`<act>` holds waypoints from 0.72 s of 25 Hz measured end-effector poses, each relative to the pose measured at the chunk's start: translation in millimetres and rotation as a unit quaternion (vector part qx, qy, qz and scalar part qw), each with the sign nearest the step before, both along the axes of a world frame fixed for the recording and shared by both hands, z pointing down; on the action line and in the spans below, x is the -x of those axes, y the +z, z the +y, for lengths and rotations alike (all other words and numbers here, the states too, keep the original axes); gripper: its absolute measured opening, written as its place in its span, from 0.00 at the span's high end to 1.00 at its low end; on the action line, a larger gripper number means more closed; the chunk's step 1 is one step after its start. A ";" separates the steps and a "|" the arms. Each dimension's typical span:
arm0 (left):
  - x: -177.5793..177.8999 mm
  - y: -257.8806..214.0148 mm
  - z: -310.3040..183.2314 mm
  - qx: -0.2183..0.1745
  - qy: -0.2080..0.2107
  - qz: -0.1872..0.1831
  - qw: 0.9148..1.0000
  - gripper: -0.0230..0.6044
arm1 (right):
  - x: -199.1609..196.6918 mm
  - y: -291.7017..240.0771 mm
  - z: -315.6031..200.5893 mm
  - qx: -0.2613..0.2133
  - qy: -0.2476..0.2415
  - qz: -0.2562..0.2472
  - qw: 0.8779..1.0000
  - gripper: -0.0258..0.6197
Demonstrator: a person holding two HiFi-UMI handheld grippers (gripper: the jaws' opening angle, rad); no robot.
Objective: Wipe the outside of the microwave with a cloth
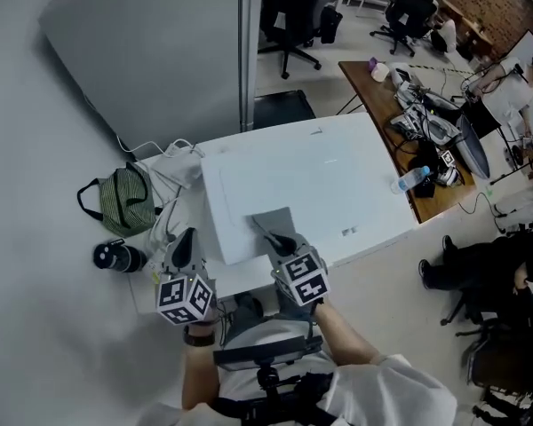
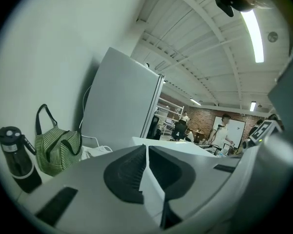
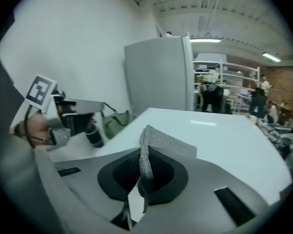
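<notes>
1. Right gripper (image 3: 142, 152): jaws clamped on a raised fold of the grey cloth (image 3: 170, 141). The rest of the cloth lies flat ahead of the jaws.
2. The cloth sits on the top of the white microwave (image 1: 338, 176), near the top's front-left corner. The gripper tips are down at the cloth's near edge.
3. Left gripper (image 2: 146, 147): jaws together with nothing between them. It is just left of the microwave's front-left corner, over the bench (image 1: 244, 278), apart from the cloth.
4. At the bench's left edge, by the wall, a black bottle (image 1: 115, 256) stands near the front. A green striped bag (image 1: 129, 198) is just behind it.
5. White cables (image 1: 173, 162) lie between the bag and the microwave's back-left corner.
6. A grey partition panel (image 1: 160, 51) stands upright behind the bench's back edge.
</notes>
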State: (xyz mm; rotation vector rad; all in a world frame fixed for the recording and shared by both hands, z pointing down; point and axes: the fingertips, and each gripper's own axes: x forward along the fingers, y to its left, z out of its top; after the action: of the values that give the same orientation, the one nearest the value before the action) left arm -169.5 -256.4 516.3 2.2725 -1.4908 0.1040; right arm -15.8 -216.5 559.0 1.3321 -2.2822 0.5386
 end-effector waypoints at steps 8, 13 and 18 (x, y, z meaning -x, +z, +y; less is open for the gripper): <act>31.8 3.3 33.4 0.008 -0.030 -0.006 0.999 0.88 | 103.6 -2.9 48.8 0.000 -0.130 -0.114 0.985 0.90; -0.5 -6.0 62.4 0.004 -0.037 -0.018 0.999 0.88 | -25.1 5.8 46.3 -0.015 -0.006 -0.097 0.995 0.90; -80.1 -13.6 97.1 0.001 -0.012 -0.038 0.999 0.88 | -222.6 16.7 67.5 -0.042 0.144 -0.053 0.987 0.90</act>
State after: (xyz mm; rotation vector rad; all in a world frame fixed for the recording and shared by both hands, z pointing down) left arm -89.4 -159.3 502.7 2.2717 -1.5550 0.1877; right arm 206.8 -149.0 575.7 1.7275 -2.2288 0.6262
